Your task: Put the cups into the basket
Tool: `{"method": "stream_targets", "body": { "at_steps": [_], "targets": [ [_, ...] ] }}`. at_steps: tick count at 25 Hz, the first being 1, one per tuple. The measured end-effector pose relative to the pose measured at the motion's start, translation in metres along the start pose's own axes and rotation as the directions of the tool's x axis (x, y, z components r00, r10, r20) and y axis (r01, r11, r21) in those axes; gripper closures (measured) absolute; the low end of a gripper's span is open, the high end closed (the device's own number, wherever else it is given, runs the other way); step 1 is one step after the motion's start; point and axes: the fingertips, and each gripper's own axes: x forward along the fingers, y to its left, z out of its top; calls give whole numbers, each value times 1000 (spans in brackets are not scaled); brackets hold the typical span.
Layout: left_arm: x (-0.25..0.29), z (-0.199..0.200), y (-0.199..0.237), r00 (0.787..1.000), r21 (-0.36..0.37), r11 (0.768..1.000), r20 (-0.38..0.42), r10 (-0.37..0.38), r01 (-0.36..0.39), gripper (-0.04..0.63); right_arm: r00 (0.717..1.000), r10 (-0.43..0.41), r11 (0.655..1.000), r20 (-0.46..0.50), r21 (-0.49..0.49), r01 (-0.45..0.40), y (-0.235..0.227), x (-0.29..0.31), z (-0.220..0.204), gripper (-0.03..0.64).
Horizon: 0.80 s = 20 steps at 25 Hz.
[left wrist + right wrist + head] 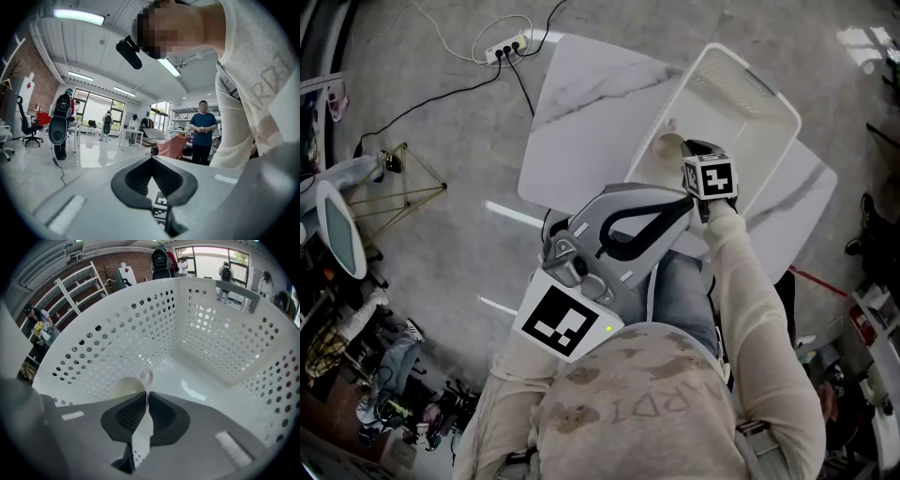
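Looking down through the head view, you have the right gripper (694, 150) reaching into the white basket (755, 80) on the marble table (581, 112). The cup (667, 145) sits at its tip, low by the near wall. The left gripper (675, 208) hangs close to your body, well clear of the basket.

In the left gripper view, the jaws meet at their tips with nothing between them and point out into the room. Hold that hand back so it cannot bump the rim.

In the right gripper view, the jaws are nearly together, with only a thin slit between them. The cup's handle (146, 377) stands right at their tips and looks pinched there, while the pale body lies just left of them above the basket floor. I cannot tell whether the cup is resting on the floor yet. Lower it until it does, then part the jaws just enough to free the handle. Draw straight back along the jaws so that you do not hook the loop or tip the cup.
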Motion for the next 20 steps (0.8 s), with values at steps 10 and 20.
{"method": "stream_targets", "body": {
  "at_steps": [10, 20],
  "targets": [
    [2, 23, -31, 1000, 23, 1000, 7, 9, -9, 595, 950, 114, 993, 292, 0, -119, 31, -110, 44, 594],
    [13, 73, -82, 997, 52, 998, 75, 20, -24, 595, 708, 264, 964, 655, -190, -183, 83, -322, 67, 594]
  ]
}}
